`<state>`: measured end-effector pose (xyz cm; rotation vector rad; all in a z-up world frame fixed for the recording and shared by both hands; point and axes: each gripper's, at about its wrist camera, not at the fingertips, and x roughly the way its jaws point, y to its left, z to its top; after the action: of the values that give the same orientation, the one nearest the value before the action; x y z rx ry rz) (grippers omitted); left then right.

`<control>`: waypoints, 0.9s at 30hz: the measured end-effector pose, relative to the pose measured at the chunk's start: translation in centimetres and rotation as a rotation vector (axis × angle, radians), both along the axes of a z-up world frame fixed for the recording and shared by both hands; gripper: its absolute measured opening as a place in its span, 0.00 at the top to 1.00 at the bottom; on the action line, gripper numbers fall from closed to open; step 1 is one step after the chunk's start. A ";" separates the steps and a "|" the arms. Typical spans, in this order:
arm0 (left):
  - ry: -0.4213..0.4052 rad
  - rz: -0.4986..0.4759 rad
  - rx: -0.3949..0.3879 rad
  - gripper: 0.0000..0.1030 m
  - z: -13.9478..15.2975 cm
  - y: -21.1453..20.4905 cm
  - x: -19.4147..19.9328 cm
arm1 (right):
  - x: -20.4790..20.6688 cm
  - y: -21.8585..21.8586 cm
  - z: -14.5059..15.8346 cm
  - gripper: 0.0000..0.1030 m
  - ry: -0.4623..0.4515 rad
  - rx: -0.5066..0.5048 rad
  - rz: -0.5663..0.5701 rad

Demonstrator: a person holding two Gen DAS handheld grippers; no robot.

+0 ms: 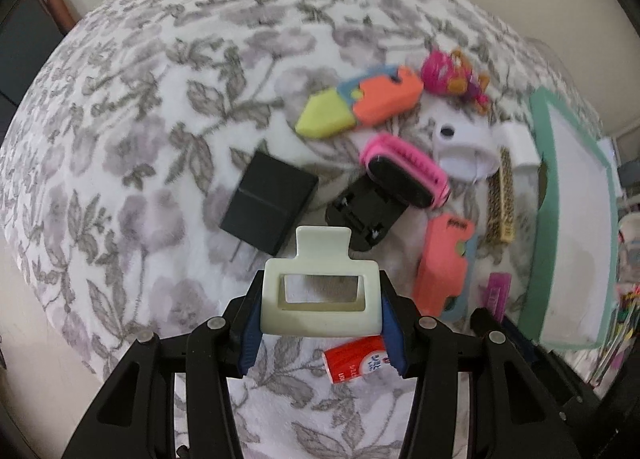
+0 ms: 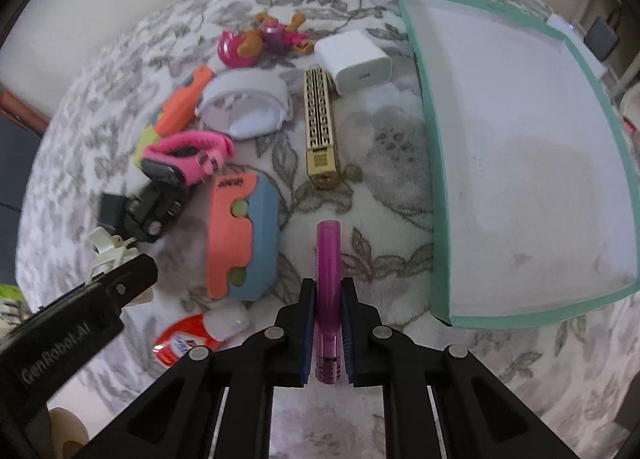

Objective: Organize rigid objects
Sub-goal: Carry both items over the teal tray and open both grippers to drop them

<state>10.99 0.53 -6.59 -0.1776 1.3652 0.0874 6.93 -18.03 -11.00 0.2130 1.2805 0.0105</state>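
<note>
surface: floral blanket (image 2: 384, 187) | on it: teal tray (image 2: 436, 195), gold comb (image 2: 320, 127), white charger (image 2: 356, 59), possibly plastic toys

blanket (image 1: 168, 131): white, grey floral print
tray (image 2: 436, 163): teal rim, white floor
clip (image 1: 320, 291): cream
comb (image 2: 328, 259): purple
charger (image 2: 354, 59): white

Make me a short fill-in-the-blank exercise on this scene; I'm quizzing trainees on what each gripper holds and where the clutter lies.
1. The left gripper is shut on a cream-white ____.
2. The right gripper is shut on a slim object coloured ____.
3. The teal-rimmed tray holds ____ of the objects so far.
4. The gold bar-shaped object lies between the tray and the ____ wall charger at its far end.

Missing words: hair claw clip; purple; none; white
</note>
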 end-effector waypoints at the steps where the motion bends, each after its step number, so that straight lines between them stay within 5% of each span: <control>1: -0.011 0.007 -0.002 0.49 0.6 -0.2 0.0 | 0.0 -0.4 0.3 0.88 -0.009 0.018 -0.003; 7: -0.083 0.027 -0.020 0.49 3.5 -0.3 1.1 | 0.0 -1.8 3.3 0.88 -0.089 0.074 -0.034; 12: -0.219 0.010 -0.050 0.49 8.6 -2.3 0.0 | -0.6 -4.3 8.5 0.88 -0.292 -0.033 -0.121; 17: -0.324 -0.067 -0.092 0.49 11.9 -7.1 1.1 | -0.8 -9.0 11.4 0.88 -0.387 -0.112 -0.254; 27: -0.365 -0.257 -0.107 0.49 11.6 -17.7 2.7 | -1.9 -17.8 12.4 0.88 -0.427 -0.213 -0.473</control>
<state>13.66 -17.16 5.04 -0.1002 1.0185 -0.2250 4.98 -35.80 1.39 0.3069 0.7757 -0.4612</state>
